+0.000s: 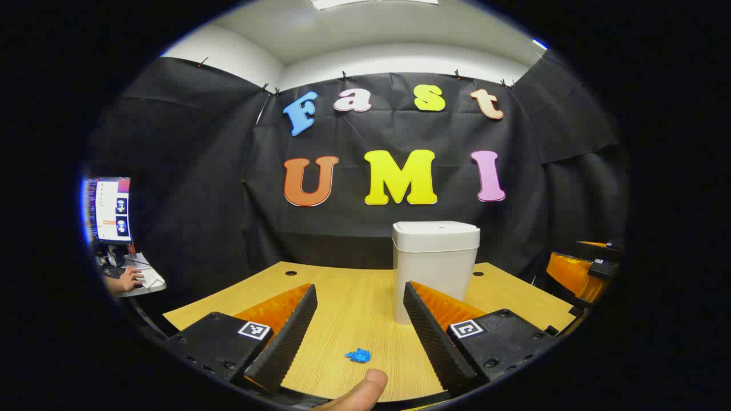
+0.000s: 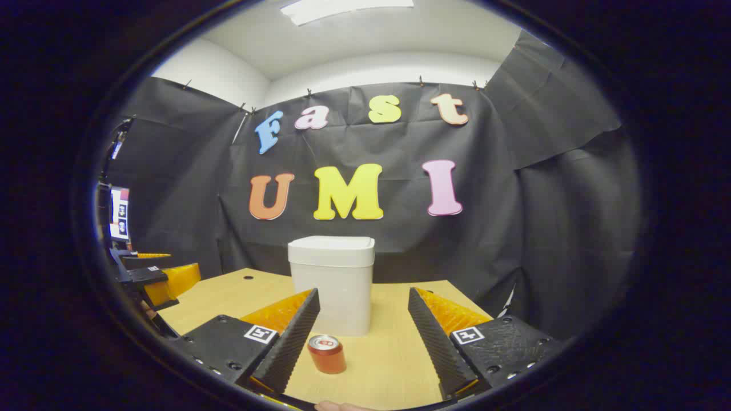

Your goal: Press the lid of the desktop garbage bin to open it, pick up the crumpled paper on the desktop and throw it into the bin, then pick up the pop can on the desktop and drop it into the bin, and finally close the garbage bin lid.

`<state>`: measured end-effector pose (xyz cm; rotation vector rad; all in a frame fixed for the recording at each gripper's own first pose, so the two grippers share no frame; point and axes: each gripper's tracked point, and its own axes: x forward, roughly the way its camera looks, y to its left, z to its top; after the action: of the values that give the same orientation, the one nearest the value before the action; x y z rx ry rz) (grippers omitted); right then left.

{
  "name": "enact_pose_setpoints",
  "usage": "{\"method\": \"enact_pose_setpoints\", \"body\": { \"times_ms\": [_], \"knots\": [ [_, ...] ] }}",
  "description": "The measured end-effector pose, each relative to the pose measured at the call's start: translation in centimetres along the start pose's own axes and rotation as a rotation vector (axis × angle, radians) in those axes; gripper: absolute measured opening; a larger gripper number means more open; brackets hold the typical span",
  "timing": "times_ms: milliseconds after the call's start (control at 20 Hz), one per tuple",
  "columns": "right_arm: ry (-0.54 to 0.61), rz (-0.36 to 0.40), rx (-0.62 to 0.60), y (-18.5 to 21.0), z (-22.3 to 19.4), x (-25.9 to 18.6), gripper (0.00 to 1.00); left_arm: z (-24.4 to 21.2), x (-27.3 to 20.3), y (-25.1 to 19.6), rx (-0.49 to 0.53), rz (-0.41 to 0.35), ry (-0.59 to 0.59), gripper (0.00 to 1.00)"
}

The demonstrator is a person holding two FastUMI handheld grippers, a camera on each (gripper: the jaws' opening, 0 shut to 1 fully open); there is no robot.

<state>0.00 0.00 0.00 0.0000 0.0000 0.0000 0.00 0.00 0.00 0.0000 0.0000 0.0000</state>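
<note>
- The garbage bin (image 1: 435,268) stands upright on the wooden bench (image 1: 342,308), toward its far side and close to the black cloth wall. It is a pale, roughly square container with a broader top section.
- Its lid (image 1: 436,229) lies flat and closed on top, so the inside cannot be seen and I cannot tell what, if anything, it contains.
- In the left gripper view the left tool (image 1: 360,322) is wide open with nothing between its fingers. The crumpled paper (image 1: 358,356), a small blue wad, lies on the bench in the gap between them, near the front edge and well short of the bin.
- A fingertip (image 1: 357,391) of the hand holding that tool shows at the bottom edge, just below the paper.
- In the right gripper view the right tool (image 2: 364,325) is likewise spread wide and holds nothing. The pop can (image 2: 326,354), red with a silver top, stands upright on the bench just beside the tool's left-hand finger, in front of the bin and apart from it.
- At the left edge of that view the other tool appears farther off, above the bench's corner.
- A monitor (image 1: 109,210) and a person's hand (image 1: 130,279) on a side desk show at the far left of the left gripper view.
</note>
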Motion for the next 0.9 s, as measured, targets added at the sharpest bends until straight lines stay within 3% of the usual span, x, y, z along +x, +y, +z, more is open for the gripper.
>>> {"method": "enact_pose_setpoints", "body": {
  "times_ms": [300,650,900],
  "knots": [
    [-0.008,0.013,0.032,0.1,0.4,-0.6,0.93,-1.2,1.1,2.8,0.009,0.025,0.045,0.98],
    [0.056,0.005,0.041,-0.6,-1.3,0.4,0.95,-2.0,1.7,3.8,0.006,0.038,0.075,0.98],
    [0.038,0.025,-0.043,0.3,-0.6,1.0,0.94,-2.7,2.0,3.7,0.020,0.038,0.087,0.98]
  ]
}}
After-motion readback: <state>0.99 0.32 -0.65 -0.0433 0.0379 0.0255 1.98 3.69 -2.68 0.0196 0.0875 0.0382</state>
